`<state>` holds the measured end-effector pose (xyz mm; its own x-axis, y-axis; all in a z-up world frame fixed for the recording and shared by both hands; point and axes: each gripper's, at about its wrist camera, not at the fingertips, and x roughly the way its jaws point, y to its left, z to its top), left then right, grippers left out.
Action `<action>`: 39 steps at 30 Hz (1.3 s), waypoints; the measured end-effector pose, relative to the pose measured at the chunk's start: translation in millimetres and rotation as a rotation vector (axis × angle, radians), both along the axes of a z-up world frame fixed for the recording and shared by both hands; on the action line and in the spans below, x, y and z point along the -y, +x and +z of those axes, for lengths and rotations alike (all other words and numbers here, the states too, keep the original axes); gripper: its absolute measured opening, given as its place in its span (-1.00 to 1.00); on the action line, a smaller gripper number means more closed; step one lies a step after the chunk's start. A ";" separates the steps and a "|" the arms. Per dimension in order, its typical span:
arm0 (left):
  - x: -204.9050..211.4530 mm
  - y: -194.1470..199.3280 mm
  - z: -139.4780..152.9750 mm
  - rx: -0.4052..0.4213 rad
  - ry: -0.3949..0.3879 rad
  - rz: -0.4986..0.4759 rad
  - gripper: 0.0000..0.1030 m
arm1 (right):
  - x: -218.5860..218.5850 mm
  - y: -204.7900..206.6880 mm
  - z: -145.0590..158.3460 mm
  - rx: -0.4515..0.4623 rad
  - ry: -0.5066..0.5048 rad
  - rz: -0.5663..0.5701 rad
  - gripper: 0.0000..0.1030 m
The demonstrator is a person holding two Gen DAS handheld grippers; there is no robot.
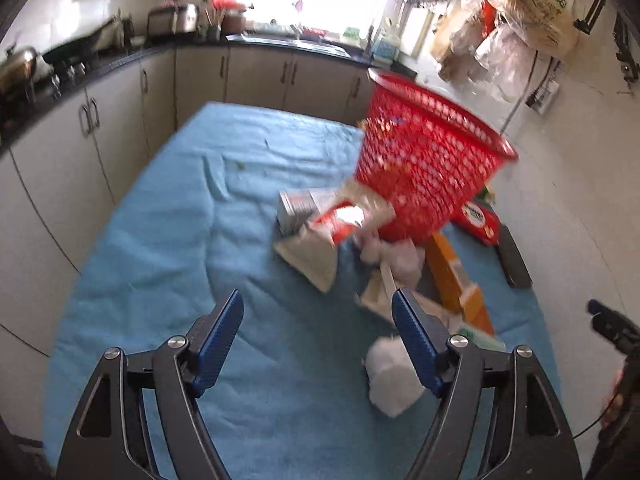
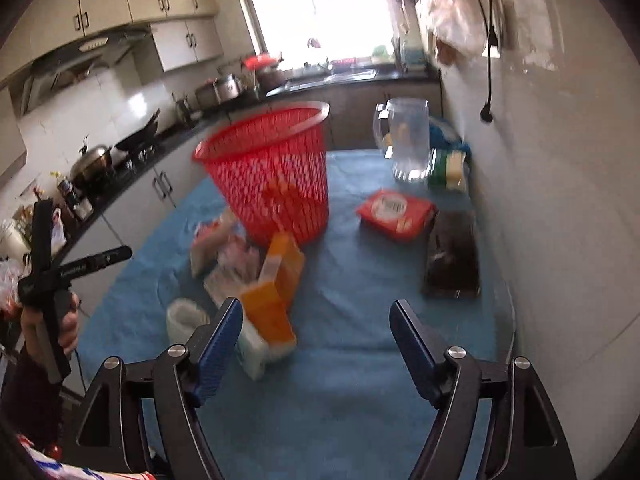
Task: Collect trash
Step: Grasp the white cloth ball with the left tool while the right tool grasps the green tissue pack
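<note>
Tools two, agape, basket one

Left gripper fingers spread, empty; right gripper likewise, both angled down

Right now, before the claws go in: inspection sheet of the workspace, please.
Surface: table under a wrinkled blue cloth.
Job's things: red mesh basket upright on the cloth; beside it a heap of trash: orange carton, crumpled white paper, red-and-white wrapper, flat pale packet.
Clutter: clear plastic jug, red pack, dark flat packet, all on the wall side.
Grippers: left claw and right claw open, nothing between the fingers.
Cables: black cord with plug hanging on the wall.
Surroundings: kitchen; cabinets, stove with pots, bright window, hung plastic bags.
</note>
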<state>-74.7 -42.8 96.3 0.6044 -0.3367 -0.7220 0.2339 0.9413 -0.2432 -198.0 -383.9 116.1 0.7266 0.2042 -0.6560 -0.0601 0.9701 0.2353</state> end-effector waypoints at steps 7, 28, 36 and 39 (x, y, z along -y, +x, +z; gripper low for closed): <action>31.6 -10.5 -43.3 -0.058 0.006 -0.115 0.52 | -26.6 7.9 -52.7 -0.093 0.045 0.113 0.61; 80.0 -22.5 -75.3 -0.046 0.081 -0.247 0.74 | -96.5 59.5 -98.7 -0.114 -0.005 0.211 0.31; 81.8 -31.7 -73.9 -0.056 0.082 -0.279 -0.04 | -113.1 56.2 -98.5 -0.095 -0.091 0.242 0.09; 81.5 -36.2 -70.4 -0.063 0.099 -0.273 -0.40 | -119.2 55.1 -99.6 -0.094 -0.130 0.255 -0.12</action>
<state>-111.0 -124.3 25.8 0.4540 -0.4071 -0.7925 0.4694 0.8653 -0.1756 -142.9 -264.7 16.5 0.5971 0.2824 -0.7508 -0.2898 0.9487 0.1264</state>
